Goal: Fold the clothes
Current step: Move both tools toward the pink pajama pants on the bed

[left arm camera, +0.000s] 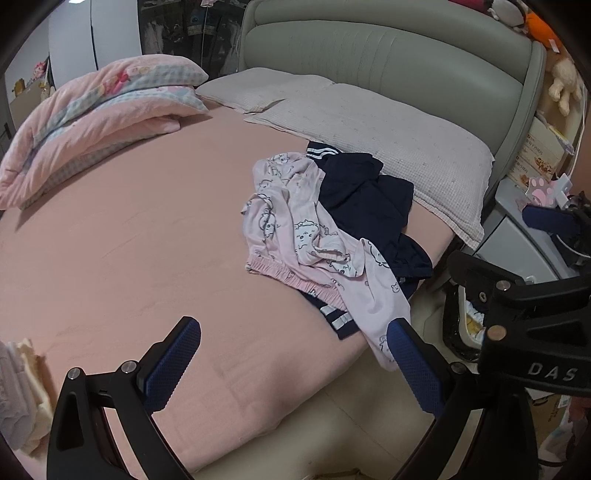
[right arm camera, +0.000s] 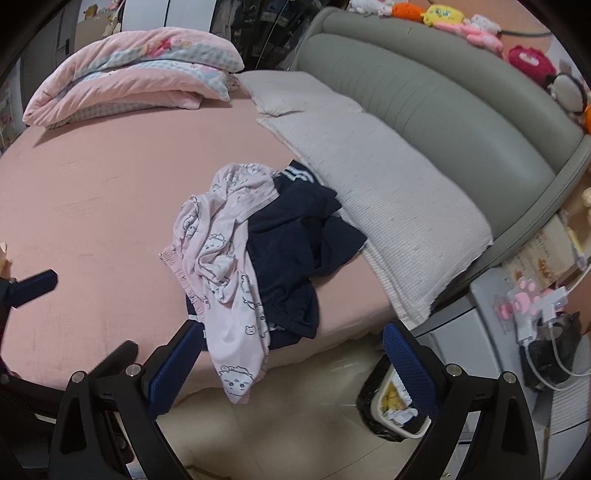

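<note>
At the far left of the bed (left arm camera: 129, 258), a folded pink quilt (left arm camera: 96, 122) sits clear of your work, and the bare pink sheet in front of it gives you room to lay a garment flat. Your left gripper (left arm camera: 291, 354) hangs over the near edge with its 2 blue pads spread wide and nothing between them.

Moving right, the task's pile lies near the right-hand edge of the mattress, just beside the pillow (left arm camera: 388, 140): pink printed pyjamas (left arm camera: 306, 229) draped over a navy garment (left arm camera: 369, 206) with white stripes. 1 pink leg trails off the mattress edge.

Your right gripper (right arm camera: 293, 365) is likewise spread and empty, poised at that edge close to the hanging leg.

No fold looks started, so you seem to be at the reach-and-pick stage. The next move likely calls for pinching the pink pyjamas alone, lifting them free of the navy piece, then spreading them on the open sheet.

Only the right wrist view shows the lined waste bin (right arm camera: 391, 406) plainly, on the floor below the edge, and the row of plush toys (right arm camera: 461, 22) on the headboard (right arm camera: 443, 99); the left wrist view alone shows a pale stack of cloth (left arm camera: 22, 391) at the bed's near left.
</note>
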A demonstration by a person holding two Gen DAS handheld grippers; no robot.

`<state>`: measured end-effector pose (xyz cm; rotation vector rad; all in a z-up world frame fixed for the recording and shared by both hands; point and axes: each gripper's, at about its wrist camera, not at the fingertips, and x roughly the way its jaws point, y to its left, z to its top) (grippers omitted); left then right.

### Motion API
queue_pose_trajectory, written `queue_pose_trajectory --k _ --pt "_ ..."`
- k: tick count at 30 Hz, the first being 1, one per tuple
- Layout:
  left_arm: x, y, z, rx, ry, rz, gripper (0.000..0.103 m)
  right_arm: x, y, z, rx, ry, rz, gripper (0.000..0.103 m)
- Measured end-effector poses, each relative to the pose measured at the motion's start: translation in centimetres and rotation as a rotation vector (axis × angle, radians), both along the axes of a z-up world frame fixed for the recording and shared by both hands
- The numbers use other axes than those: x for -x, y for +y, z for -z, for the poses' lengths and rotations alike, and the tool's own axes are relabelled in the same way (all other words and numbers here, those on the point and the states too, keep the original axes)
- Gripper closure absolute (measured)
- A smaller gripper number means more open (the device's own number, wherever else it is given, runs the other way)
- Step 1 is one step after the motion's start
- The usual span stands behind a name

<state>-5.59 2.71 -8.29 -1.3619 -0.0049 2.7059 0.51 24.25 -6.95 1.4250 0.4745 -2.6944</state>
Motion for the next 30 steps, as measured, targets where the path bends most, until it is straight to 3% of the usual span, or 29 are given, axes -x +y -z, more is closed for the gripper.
queue_pose_trajectory --k 3,9,14,19,30 --pt "1.1 -0.3 1.9 -0.054 0.029 0.0 0.0 1.3 0.1 1.1 0.016 -0.033 0.0 0.005" --pt "2.4 -0.6 4.6 -0.172 -0.014 -0.005 0.0 2.8 0.4 3.8 -0.022 -0.084 0.023 0.005" --pt "2.8 -0.9 5.5 -0.189 -0.007 -0.006 0.0 3.0 0.6 4.5 -0.014 -0.1 0.007 0.005" --pt "3.2 -1.7 6.4 -0.234 -0.019 -0.024 0.0 4.0 1.0 5.4 0.077 -0.148 0.012 0.005" --pt "3.2 -2.2 7.9 -0.325 -0.036 -0.012 0.0 5.2 0.5 7.5 0.147 -0.186 0.009 0.005"
